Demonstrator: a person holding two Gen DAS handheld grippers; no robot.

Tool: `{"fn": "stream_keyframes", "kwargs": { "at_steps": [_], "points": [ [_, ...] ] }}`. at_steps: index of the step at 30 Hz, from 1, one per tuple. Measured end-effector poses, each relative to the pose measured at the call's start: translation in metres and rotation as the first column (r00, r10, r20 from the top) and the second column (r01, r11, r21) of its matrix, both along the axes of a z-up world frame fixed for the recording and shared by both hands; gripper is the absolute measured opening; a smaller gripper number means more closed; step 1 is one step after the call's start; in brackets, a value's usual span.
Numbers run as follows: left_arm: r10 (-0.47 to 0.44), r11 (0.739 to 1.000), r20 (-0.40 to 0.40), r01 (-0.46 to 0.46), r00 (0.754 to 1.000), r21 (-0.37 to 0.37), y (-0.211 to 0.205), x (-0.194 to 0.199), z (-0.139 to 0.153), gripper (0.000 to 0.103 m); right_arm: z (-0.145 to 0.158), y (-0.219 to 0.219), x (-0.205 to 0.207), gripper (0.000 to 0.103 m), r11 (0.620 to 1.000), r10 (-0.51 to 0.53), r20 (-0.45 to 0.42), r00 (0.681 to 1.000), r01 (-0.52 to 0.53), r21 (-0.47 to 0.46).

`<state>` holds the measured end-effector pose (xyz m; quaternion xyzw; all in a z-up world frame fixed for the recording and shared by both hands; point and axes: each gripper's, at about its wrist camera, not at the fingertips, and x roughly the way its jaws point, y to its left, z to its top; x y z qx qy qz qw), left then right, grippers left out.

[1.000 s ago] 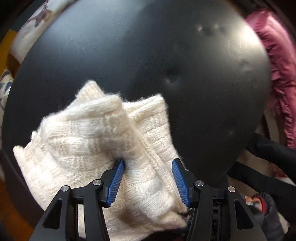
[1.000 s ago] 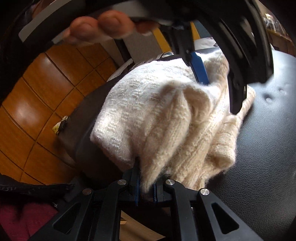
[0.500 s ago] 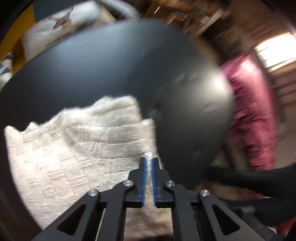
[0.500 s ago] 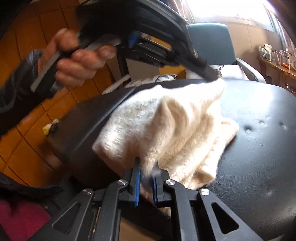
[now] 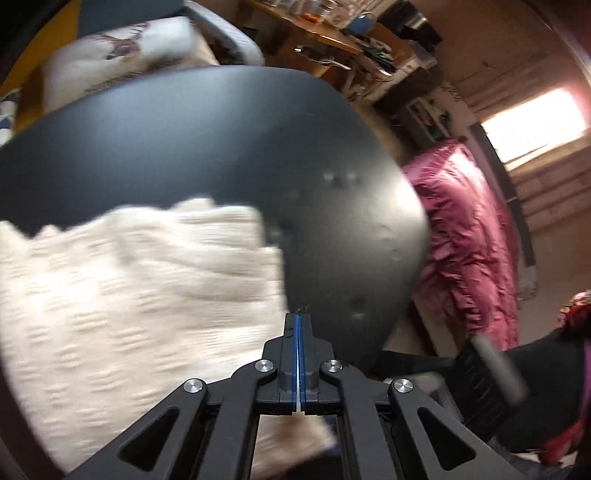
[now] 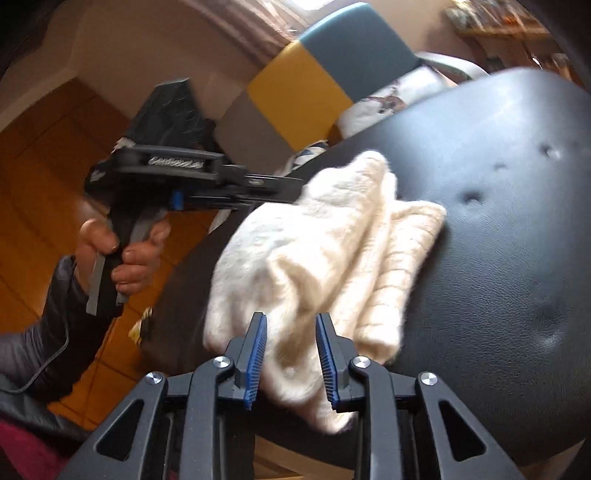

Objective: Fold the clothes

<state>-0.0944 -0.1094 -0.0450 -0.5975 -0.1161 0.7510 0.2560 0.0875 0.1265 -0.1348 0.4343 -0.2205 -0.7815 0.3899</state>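
Note:
A cream knitted sweater (image 5: 140, 295) lies bunched in loose folds on a round black leather seat (image 5: 221, 140). My left gripper (image 5: 298, 319) is shut, with its blue pads pressed together and no cloth between them. It hovers just off the sweater's right edge. In the right wrist view the sweater (image 6: 314, 251) sits near the rim of the seat (image 6: 498, 258). The jaws of my right gripper (image 6: 291, 332) are opening. A fold of the sweater lies between the pads, which stand apart from it. A hand (image 6: 118, 254) holds the left gripper (image 6: 291, 186) at the sweater's far side.
A pink ruffled cloth (image 5: 465, 236) hangs beside the seat on the right. Behind the seat stand a chair with a yellow and teal back (image 6: 332, 74) and a printed cushion (image 5: 129, 48). A cluttered wooden desk (image 5: 332, 29) is further back. Below lies wooden floor (image 6: 37, 166).
The left gripper went from open around the sweater to shut, then lifted and drew back off it. The right gripper, shut on a fold before, now stands parted.

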Motion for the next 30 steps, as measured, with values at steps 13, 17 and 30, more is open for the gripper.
{"fn": "stream_keyframes", "kwargs": {
  "at_steps": [13, 17, 30],
  "points": [
    [0.082, 0.995, -0.042, -0.085, 0.996, -0.057, -0.062, 0.0, -0.001, 0.034, -0.048, 0.018, -0.105, 0.045, 0.935, 0.026, 0.291, 0.956, 0.08, -0.345],
    [0.15, 0.989, -0.073, -0.151, 0.986, 0.004, -0.095, 0.041, 0.0, 0.035, -0.044, 0.027, -0.109, 0.046, 0.935, -0.017, 0.293, 0.956, 0.119, -0.333],
    [0.217, 0.971, -0.063, -0.208, 0.974, 0.12, -0.153, 0.148, -0.048, 0.043, -0.039, -0.003, -0.136, 0.048, 0.965, 0.038, 0.371, 0.928, 0.063, -0.256]
  ]
}}
